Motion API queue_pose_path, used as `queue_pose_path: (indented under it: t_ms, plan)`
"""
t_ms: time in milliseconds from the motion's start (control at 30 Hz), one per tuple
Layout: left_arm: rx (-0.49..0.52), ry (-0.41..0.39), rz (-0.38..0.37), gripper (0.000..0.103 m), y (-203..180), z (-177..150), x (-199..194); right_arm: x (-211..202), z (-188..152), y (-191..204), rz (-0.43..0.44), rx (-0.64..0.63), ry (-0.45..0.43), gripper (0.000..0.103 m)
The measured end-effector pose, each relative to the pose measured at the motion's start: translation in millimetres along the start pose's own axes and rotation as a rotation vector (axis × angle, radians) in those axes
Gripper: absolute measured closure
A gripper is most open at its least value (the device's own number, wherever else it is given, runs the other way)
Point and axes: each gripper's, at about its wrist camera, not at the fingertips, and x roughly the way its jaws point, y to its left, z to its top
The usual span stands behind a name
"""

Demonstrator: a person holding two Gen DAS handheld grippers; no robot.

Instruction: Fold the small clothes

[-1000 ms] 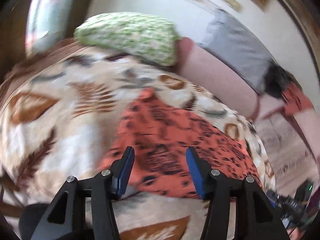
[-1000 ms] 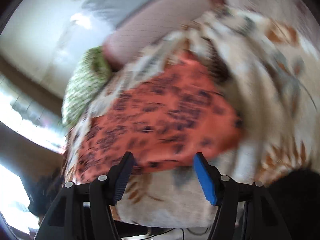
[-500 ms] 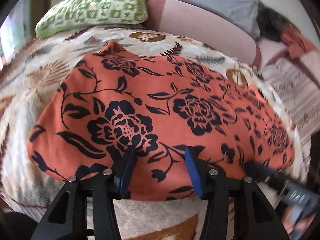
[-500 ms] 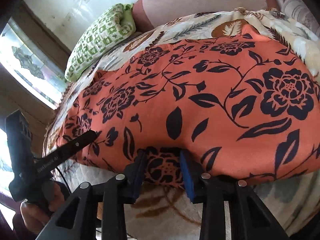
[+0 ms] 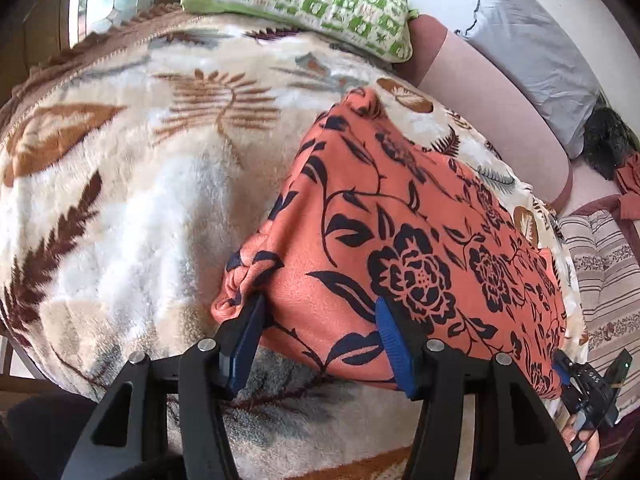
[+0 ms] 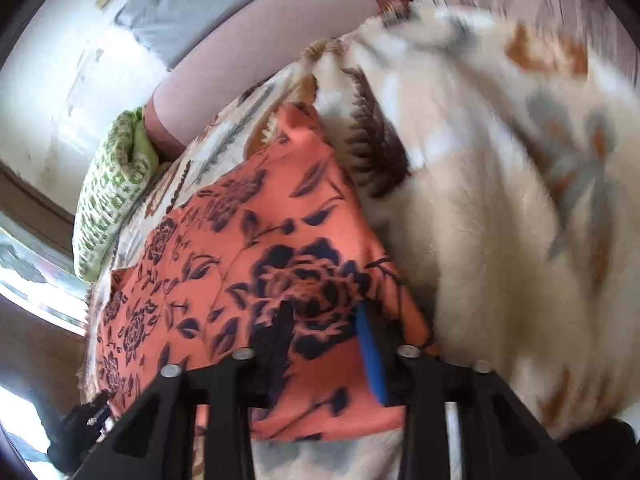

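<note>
- Now the orange flowered cloth [image 5: 404, 248] covers less of the fleece blanket [image 5: 132, 200] than it did half a second ago, when it lay spread wide across both views; its left part is drawn in and bunched at the near corner.
- The left gripper [image 5: 320, 336] has its fingers spread wide, as before, with the near hem of the cloth lying between them; the left finger [image 5: 248, 332] touches the gathered corner, but the fingers do not press together on anything.
- The right gripper [image 6: 326, 344] has shifted to the cloth's right end, and its fingers stand further apart than half a second ago; cloth fills the gap between them, though blur makes it impossible to tell whether they pinch it.
- The green checked pillow [image 5: 304, 4] sits at the blanket's far edge, well apart from the cloth.
- In the left view the other gripper is cut off at the lower right corner.
- The right view is smeared with motion, worst over the blanket on its right side, and the cloth's near hem is hidden behind the gripper body.
</note>
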Motion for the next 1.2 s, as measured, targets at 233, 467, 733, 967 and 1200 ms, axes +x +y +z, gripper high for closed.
queue_pose_path:
  t_ms: [233,467,733,967,1200]
  plan:
    - [-0.123,-0.030,-0.037,0.045,23,0,-45,-20,2,35,0.036,-0.042,-0.010,0.069]
    - [-0.207,0.011,-0.074,0.045,34,-14,-63,-8,-35,108,0.232,-0.227,0.000,0.069]
    - [-0.306,0.067,-0.141,0.045,38,-22,-21,29,-89,111,0.302,-0.417,-0.009,0.069]
    - [-0.319,0.009,-0.223,0.046,25,-12,-1,36,-83,110,0.328,-0.403,0.011,0.069]
    - [-0.225,-0.089,-0.229,0.071,16,-13,-5,35,-88,112,0.319,-0.438,-0.026,0.069]
